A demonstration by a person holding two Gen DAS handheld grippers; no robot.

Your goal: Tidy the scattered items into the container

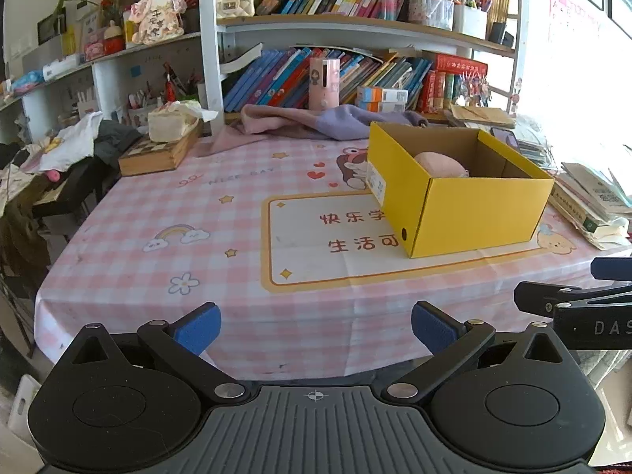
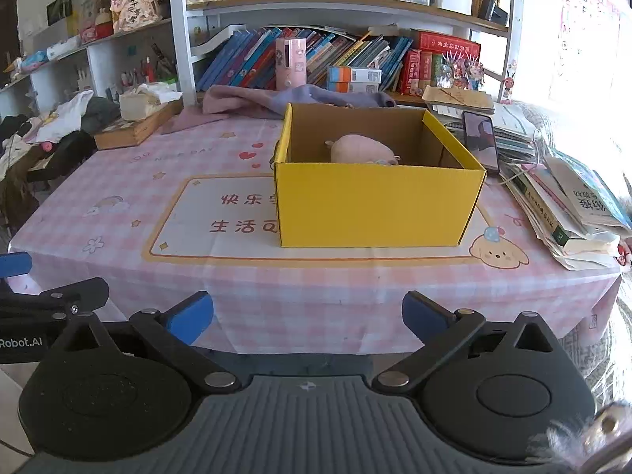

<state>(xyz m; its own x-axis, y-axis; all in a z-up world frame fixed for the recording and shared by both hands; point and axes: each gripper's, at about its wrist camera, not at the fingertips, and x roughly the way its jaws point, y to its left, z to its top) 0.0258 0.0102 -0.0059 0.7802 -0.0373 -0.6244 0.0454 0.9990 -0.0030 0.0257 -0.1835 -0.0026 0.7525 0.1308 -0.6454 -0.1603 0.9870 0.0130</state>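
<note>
Left wrist view: the left gripper (image 1: 316, 330) hangs over the near edge of the counter (image 1: 221, 237), its blue fingers (image 1: 199, 328) spread wide with nothing between them. Ahead of the fingers and off to their right stands the yellow box (image 1: 474, 213), open at the top, on the pink checked cloth. A pink plush (image 1: 440, 164) lies inside it, against the far side of the floor. The right gripper's black arm pokes in at the right edge, just beside the left one.

Right wrist view: the right gripper (image 2: 308, 318) also sits at the near edge, fingers (image 2: 424, 314) spread wide and empty. The box (image 2: 375, 205) is straight ahead of them, well apart, with the plush (image 2: 361, 149) resting inside near its middle. A phone (image 2: 480, 140) lies just right of the box, and a book pile (image 2: 561, 205) sits further right. Beyond the box a purple cloth (image 2: 284, 98) is crumpled below the bookshelf (image 2: 316, 51). Left of the fingers, far back, a tissue box (image 2: 138, 104) rests on a wooden case.
</note>
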